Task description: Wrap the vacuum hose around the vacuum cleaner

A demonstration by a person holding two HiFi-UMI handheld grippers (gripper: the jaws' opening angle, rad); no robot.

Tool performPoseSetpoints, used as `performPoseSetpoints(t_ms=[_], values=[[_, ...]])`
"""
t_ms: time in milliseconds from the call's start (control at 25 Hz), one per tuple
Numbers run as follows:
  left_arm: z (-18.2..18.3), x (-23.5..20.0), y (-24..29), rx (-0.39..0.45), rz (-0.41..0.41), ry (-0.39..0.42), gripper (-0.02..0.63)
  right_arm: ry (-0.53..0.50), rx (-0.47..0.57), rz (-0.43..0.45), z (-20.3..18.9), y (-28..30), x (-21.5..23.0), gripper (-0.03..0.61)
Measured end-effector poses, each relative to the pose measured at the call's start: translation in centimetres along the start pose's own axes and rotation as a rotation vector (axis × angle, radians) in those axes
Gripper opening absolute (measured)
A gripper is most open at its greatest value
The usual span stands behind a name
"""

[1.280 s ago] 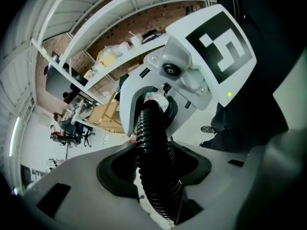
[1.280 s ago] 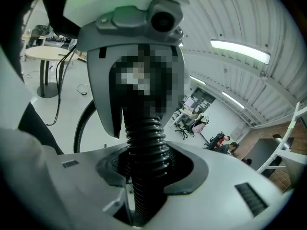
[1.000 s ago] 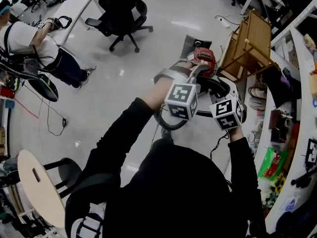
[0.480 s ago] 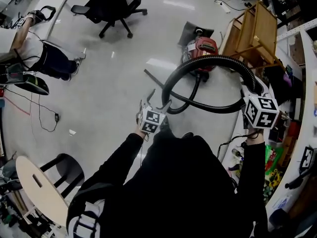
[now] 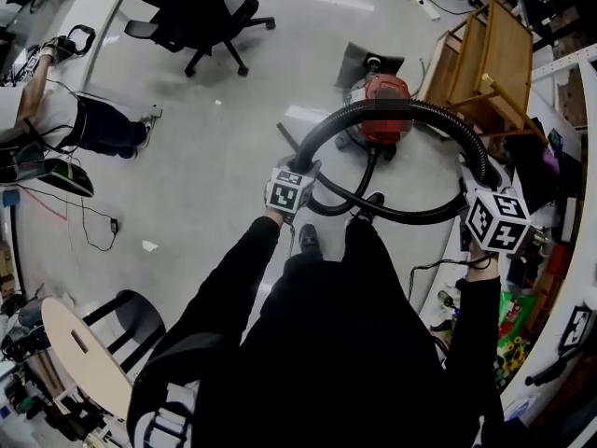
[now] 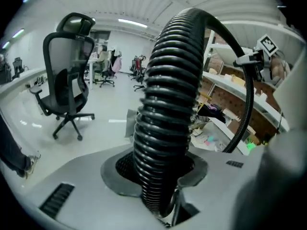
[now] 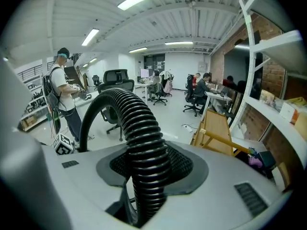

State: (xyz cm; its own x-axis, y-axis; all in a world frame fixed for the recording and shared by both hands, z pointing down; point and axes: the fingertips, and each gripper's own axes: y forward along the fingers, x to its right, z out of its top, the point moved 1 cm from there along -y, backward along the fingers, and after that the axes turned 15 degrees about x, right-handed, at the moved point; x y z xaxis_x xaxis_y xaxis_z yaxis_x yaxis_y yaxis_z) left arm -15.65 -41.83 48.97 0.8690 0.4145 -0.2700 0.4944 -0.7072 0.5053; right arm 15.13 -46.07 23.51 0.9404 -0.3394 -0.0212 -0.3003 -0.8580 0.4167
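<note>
vacuum hose (image 5: 438, 115): black, ribbed; held up in a wide arch between the two grippers, and the arch crosses over the cleaner in the head view. a second stretch sags lower, running from beside the left gripper across towards the right one.
vacuum cleaner (image 5: 384, 131): red canister, standing on the floor ahead of the operator's feet, below the arch; hose not wound on it.
left gripper (image 5: 306, 171): at the left end of the arch. its own view shows the hose (image 6: 168, 104) rising from between the jaws, pads clamped on its ribs; the jaws have just been closing, with the hose between them.
right gripper (image 5: 478, 177): at the right end of the arch, close to the shelving. its view shows the hose (image 7: 141, 143) gripped between the jaws, curving up and away to the left.
floor (image 5: 205, 157): pale, glossy.
wooden rack (image 5: 485, 59): just right of the cleaner, tilted.
office chair (image 5: 201, 7): black, well beyond the cleaner, upper left.
second person (image 5: 84, 119): far left, standing at a desk, well apart.
stool (image 5: 79, 353): round pale seat, lower left, behind the operator.
shelving (image 7: 268, 104): along the right wall, cluttered; contents too small to identify.
</note>
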Motion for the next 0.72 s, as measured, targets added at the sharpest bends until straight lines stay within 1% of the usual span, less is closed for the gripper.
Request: performPoseSetpoints(t_ms=[80, 200, 280, 360, 480, 560, 640, 720], values=[[2.9, -0.2, 2.1, -0.026, 0.010, 0.039, 0.152, 0.042, -0.008, 0.010, -1.8, 1.7, 3.8, 0.176], [6.4, -0.7, 5.2, -0.114, 0.048, 0.101, 0.152, 0.139, -0.030, 0.053, -5.5, 4.9, 8.9, 0.176], [8.2, -0.6, 7.5, -0.176, 0.067, 0.134, 0.152, 0.205, -0.050, 0.081, -8.1, 6.7, 11.6, 0.176], [9.9, -0.3, 10.1, -0.219, 0.077, 0.162, 0.150, 0.261, -0.062, 0.104, -10.2, 7.9, 14.1, 0.176], [12.5, -0.1, 13.3, -0.248, 0.081, 0.200, 0.150, 0.322, -0.071, 0.137, -11.4, 9.4, 16.3, 0.176], [14.5, -0.1, 14.9, -0.251, 0.086, 0.224, 0.149, 0.339, -0.088, 0.154, -12.1, 10.2, 17.2, 0.175], [16.2, 0.1, 16.6, -0.256, 0.087, 0.257, 0.147, 0.354, -0.109, 0.154, -13.5, 11.0, 18.3, 0.176], [17.0, 0.3, 18.7, -0.277, 0.075, 0.291, 0.146, 0.381, -0.126, 0.140, -15.3, 12.0, 19.7, 0.176]])
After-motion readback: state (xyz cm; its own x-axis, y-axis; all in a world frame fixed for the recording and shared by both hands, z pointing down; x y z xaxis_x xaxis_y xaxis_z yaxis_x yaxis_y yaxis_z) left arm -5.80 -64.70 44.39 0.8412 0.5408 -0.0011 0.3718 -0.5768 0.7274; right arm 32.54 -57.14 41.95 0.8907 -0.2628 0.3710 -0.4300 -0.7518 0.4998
